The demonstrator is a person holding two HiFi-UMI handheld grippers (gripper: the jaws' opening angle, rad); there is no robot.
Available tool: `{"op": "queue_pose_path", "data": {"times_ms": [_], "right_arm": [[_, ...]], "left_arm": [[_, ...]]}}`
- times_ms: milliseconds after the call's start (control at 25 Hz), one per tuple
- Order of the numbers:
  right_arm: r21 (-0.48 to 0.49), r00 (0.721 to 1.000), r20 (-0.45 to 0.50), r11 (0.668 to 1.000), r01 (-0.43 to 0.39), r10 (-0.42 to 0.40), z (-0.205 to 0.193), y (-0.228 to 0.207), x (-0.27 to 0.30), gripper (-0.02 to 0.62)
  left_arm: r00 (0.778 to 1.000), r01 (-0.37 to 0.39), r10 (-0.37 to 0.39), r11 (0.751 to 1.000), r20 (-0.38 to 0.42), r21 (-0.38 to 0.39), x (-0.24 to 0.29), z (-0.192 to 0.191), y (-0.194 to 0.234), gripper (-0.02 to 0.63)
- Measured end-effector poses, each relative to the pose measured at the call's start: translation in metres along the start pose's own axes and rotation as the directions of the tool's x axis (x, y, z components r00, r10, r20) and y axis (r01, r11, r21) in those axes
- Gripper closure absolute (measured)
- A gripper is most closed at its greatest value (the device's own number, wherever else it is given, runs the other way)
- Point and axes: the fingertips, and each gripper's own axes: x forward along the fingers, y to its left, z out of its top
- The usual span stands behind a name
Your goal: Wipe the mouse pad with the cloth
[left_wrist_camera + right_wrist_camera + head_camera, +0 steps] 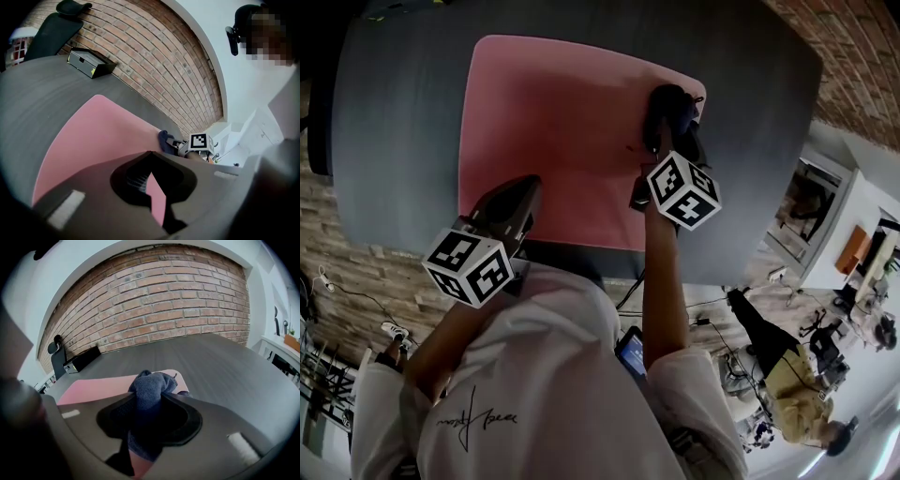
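Note:
A pink mouse pad [562, 122] lies on the dark grey table [394, 141]. My right gripper [669, 120] is shut on a dark blue cloth [672, 101] and holds it down at the pad's far right corner. In the right gripper view the cloth [147, 387] bulges out between the jaws of the right gripper [149, 397], over the pad's [93, 386] edge. My left gripper [521, 192] rests on the pad's near left part with its jaws shut and nothing in them. The left gripper view shows the left gripper [150, 155] over the pad [93, 136], and the cloth [164, 139] far off.
A flat black box [89, 63] lies at the table's far left by the brick wall [154, 301]. A black chair back [51, 28] stands behind it. White furniture [825, 216] and a person [787, 384] on the floor are off the table's right side.

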Motion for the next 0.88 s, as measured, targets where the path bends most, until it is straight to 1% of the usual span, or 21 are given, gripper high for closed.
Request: {"op": "queue_pose_path", "data": {"times_ms": [360, 680, 880], "right_arm": [[0.004, 1.0, -0.001, 1.0, -0.018, 0.018, -0.003, 0.021, 0.003, 0.456], [-0.028, 0.999, -0.015, 0.998, -0.05, 0.05, -0.005, 0.045, 0.008, 0.456], [-0.04, 0.997, -0.025, 0.996, -0.076, 0.075, -0.006, 0.056, 0.011, 0.456]], "left_arm": [[1.0, 0.013, -0.013, 1.0, -0.01, -0.016, -0.004, -0.002, 0.006, 0.597], [0.999, 0.034, -0.034, 0.999, -0.026, -0.017, -0.004, -0.006, 0.005, 0.597], [0.999, 0.039, -0.04, 0.999, -0.02, -0.028, -0.004, -0.005, 0.003, 0.597]]}}
